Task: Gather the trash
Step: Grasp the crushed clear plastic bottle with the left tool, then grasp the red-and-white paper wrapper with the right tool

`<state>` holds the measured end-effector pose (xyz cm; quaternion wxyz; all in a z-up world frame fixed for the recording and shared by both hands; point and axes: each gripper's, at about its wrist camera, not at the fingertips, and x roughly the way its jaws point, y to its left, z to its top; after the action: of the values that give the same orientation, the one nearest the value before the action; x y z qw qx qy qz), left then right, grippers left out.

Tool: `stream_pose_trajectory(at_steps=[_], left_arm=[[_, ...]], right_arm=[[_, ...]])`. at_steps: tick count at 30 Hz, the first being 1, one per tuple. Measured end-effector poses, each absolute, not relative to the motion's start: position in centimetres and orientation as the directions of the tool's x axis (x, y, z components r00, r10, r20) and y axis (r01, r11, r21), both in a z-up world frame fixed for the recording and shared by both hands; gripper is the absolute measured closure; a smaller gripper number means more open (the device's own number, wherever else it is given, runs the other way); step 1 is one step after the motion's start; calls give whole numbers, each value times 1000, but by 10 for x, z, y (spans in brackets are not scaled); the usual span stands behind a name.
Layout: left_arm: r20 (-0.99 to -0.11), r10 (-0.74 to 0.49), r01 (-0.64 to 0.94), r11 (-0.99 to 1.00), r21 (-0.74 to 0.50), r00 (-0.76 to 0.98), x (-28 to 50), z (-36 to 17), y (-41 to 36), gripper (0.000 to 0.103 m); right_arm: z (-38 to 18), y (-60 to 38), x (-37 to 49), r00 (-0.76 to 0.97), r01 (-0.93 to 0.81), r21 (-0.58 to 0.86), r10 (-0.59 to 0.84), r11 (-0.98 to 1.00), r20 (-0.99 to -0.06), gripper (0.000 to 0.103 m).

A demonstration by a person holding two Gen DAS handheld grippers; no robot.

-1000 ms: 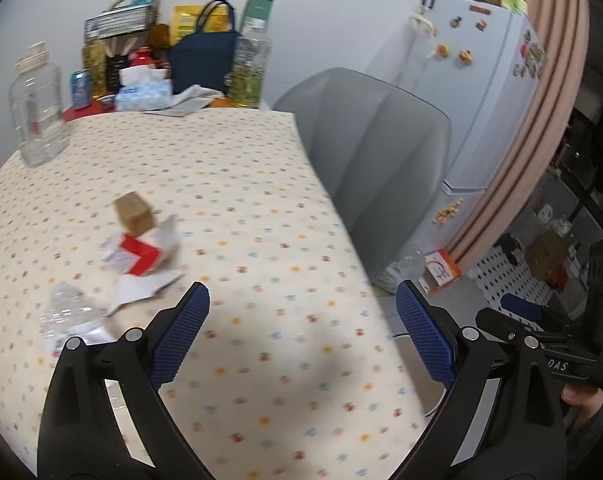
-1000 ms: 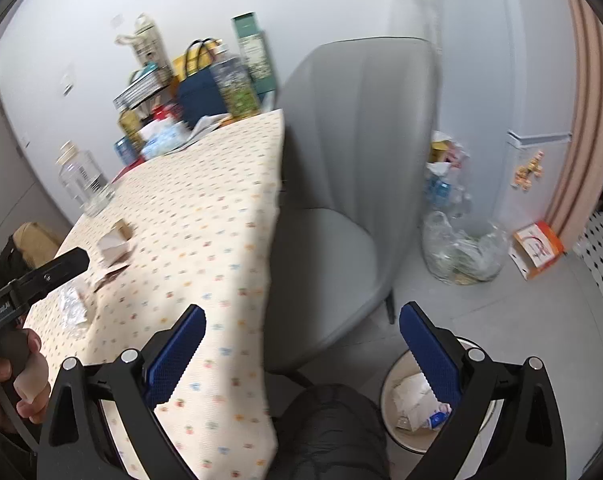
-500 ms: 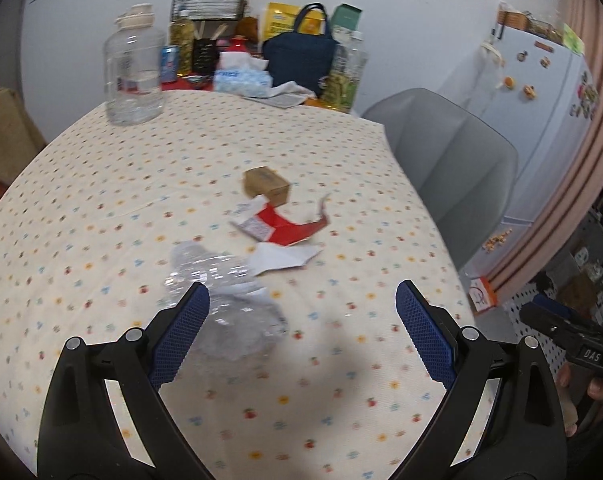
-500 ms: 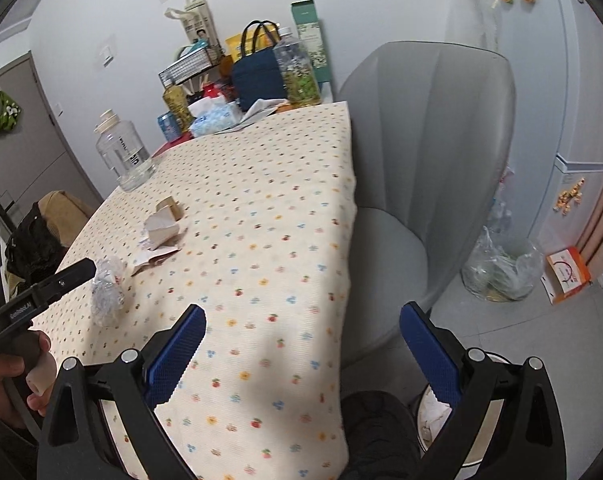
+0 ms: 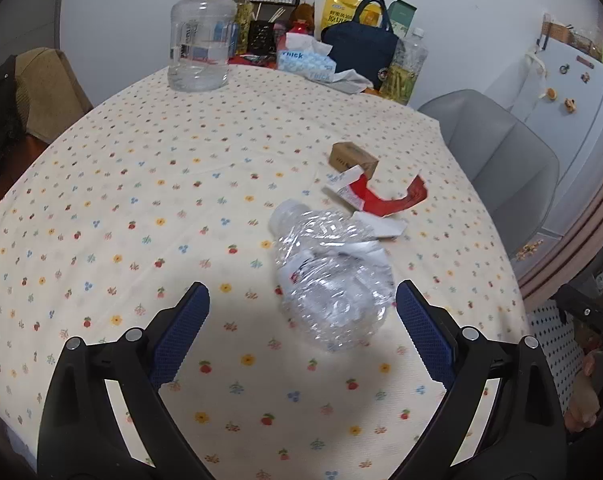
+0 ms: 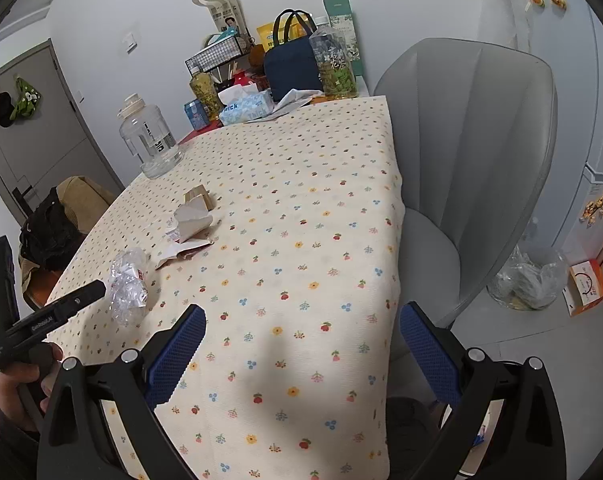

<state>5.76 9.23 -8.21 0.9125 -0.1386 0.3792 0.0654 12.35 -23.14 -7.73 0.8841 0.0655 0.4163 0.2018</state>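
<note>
A crushed clear plastic bottle (image 5: 331,276) lies on the flowered tablecloth (image 5: 141,208), just ahead of my open left gripper (image 5: 301,316) and toward its right finger. Beyond it lie torn red-and-white paper (image 5: 375,196) and a small brown box (image 5: 353,159). In the right wrist view the same bottle (image 6: 127,286), paper scraps (image 6: 189,226) and box (image 6: 199,196) sit at the table's left side. My right gripper (image 6: 299,344) hangs open over the table's near right part, holding nothing. The left gripper's body (image 6: 49,316) shows there beside the bottle.
A big clear water jug (image 5: 199,40), tissue box (image 5: 305,62), navy bag (image 5: 361,50) and bottles crowd the table's far end. A grey chair (image 6: 469,168) stands at the table's right side. On the floor are a clear bag of rubbish (image 6: 527,280) and an orange box (image 6: 587,286).
The left gripper swung left from the chair and table edge onto the trash and came close to the crushed bottle. The right gripper rose and turned from the floor toward the table.
</note>
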Motion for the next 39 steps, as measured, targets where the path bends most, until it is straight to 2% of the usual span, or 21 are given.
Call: stream_pose_trajectory(at_steps=[9,19,29,31,32,33,36,39], left_arm=[[-735,-40,-229,938,-262,677,60,-104,106,10],[-722,-75,-192,941,-279,687,85,-98,85,10],[-759,0,-255,942,-219,651,112,-105,66,10],[-757,15,-274,937,-217,653,112,-109,67,12],[-754,24,-278,937,-212,656,111,-108,67,22],[-756,37,-286,937,-201,654,111,-108,68,26],[-749,2,-283,926,-248,662,107,-107,78,27],[-735,18,-301,919,-255,678,98,-103,89,27]], right_arm=[[-81,-230,123,566,-304,287,414,909,-713,8],[-84,-223,124,549,-325,295,433,898,-715,8],[-84,-218,129,540,-329,284,426,900,-726,8],[-83,-215,130,538,-334,279,425,900,-728,8],[-83,-212,131,538,-337,276,425,900,-729,8],[-82,-210,132,537,-340,273,425,900,-729,8],[-80,-200,135,530,-358,265,429,895,-732,8],[-78,-186,138,523,-385,254,436,887,-732,8]])
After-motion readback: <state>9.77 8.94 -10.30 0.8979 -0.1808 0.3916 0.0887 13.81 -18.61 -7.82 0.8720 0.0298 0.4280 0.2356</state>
